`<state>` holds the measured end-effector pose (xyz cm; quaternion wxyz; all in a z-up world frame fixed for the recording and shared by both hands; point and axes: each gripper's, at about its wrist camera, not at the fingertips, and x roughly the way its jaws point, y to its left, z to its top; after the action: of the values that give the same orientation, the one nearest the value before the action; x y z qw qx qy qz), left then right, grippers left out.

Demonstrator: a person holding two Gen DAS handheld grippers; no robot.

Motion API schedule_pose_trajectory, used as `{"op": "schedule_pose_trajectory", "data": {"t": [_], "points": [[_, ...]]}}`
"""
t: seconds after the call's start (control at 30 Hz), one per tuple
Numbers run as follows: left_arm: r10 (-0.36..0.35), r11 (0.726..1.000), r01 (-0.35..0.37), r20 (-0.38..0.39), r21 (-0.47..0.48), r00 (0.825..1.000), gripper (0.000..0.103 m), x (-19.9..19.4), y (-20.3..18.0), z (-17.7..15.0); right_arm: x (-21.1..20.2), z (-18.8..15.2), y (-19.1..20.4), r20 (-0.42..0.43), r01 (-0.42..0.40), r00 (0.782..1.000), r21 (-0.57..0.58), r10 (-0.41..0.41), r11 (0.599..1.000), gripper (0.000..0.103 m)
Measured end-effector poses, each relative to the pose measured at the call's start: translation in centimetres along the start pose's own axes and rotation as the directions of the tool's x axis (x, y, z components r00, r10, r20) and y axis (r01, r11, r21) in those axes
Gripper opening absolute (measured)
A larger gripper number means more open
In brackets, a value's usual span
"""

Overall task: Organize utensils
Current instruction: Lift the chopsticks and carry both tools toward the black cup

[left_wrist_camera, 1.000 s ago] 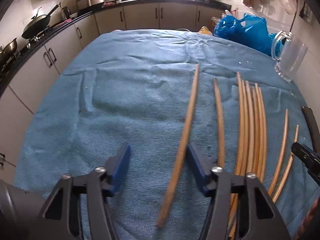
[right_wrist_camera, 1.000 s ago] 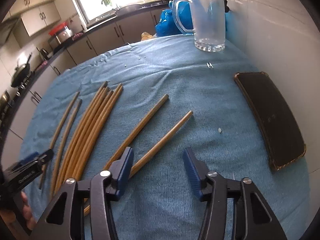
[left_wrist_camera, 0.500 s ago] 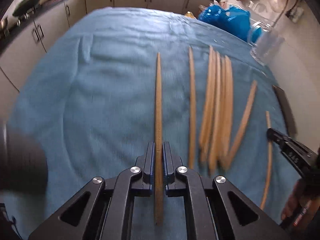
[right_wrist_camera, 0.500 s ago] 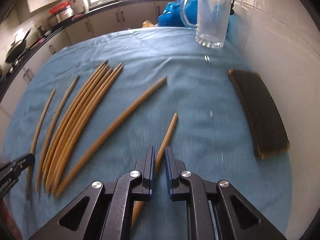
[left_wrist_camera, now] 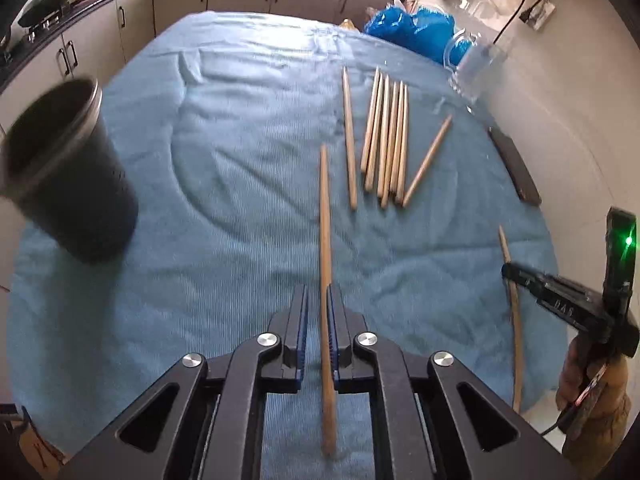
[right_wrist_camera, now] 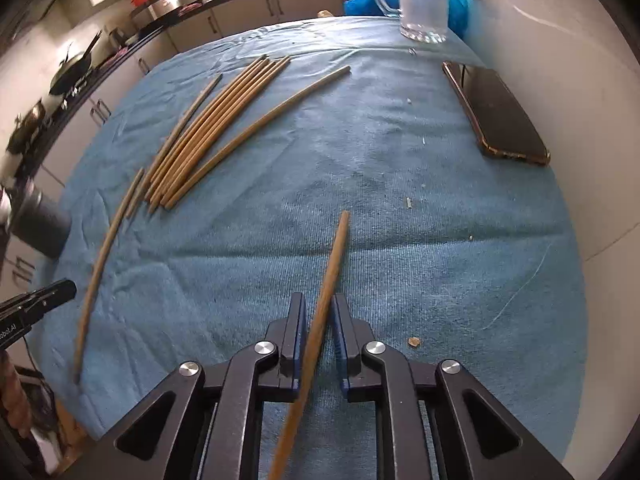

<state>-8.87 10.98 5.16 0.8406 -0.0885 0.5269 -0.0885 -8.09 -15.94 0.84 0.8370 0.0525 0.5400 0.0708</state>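
My left gripper (left_wrist_camera: pixel 317 300) is shut on a wooden chopstick (left_wrist_camera: pixel 325 220) and holds it above the blue cloth (left_wrist_camera: pixel 224 168). My right gripper (right_wrist_camera: pixel 320 312) is shut on another chopstick (right_wrist_camera: pixel 332 264), also lifted; it shows at the right in the left wrist view (left_wrist_camera: pixel 516 320). Several loose chopsticks (left_wrist_camera: pixel 386 140) lie in a bundle on the cloth, with single ones beside it (left_wrist_camera: pixel 349 136) (left_wrist_camera: pixel 427 160). In the right wrist view the bundle (right_wrist_camera: pixel 216 128) lies at the left. A black cup (left_wrist_camera: pixel 64 172) stands at the left.
A clear glass mug (right_wrist_camera: pixel 424 0) stands at the far edge by the wall. A dark phone (right_wrist_camera: pixel 496 116) lies at the right by the wall. Blue plastic bags (left_wrist_camera: pixel 412 28) sit beyond the table. Kitchen cabinets run along the left and back.
Both grippers closed on a chopstick each and lifted them off the cloth. The views pulled back and the black cup came into sight at the left.
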Motion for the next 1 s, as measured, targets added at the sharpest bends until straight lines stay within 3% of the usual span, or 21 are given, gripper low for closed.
{"op": "schedule_pose_trajectory", "data": {"t": [0.07,0.17,0.37,0.67,0.9,0.97,1.0], "points": [[0.013,1.0,-0.013,0.003,0.008,1.0,0.019,0.7,-0.2,1.4,0.3,0.4,0.0,-0.002,0.002,1.0,0.005,-0.002,1.0,0.018],[0.075,0.997,-0.075,0.011,0.02,0.997,0.019,2.9,-0.5,4.0,0.8,1.5,0.2,-0.011,0.025,1.0,-0.001,-0.025,1.0,0.018],[0.063,0.998,-0.064,-0.028,-0.018,0.998,0.019,7.0,-0.7,7.6,1.7,3.4,0.5,-0.05,0.051,0.997,-0.011,-0.051,0.999,0.018],[0.054,0.999,-0.054,-0.055,-0.007,0.997,0.019,7.7,-0.7,9.5,2.1,3.9,0.3,-0.084,0.039,0.996,-0.026,-0.041,0.999,0.018],[0.105,0.994,-0.101,-0.066,0.052,0.992,0.019,8.4,-2.2,10.4,2.6,4.4,1.0,-0.147,0.071,0.986,-0.049,-0.077,0.996,0.018],[0.134,0.987,-0.127,-0.075,0.096,0.988,0.023,8.7,-2.9,10.5,2.9,4.7,1.5,-0.169,0.093,0.98,-0.072,-0.104,0.993,0.021],[0.137,0.985,-0.127,-0.08,0.117,0.987,0.029,8.8,-3.2,10.5,3.1,4.9,1.8,-0.18,0.098,0.977,-0.078,-0.111,0.992,0.022]]}}
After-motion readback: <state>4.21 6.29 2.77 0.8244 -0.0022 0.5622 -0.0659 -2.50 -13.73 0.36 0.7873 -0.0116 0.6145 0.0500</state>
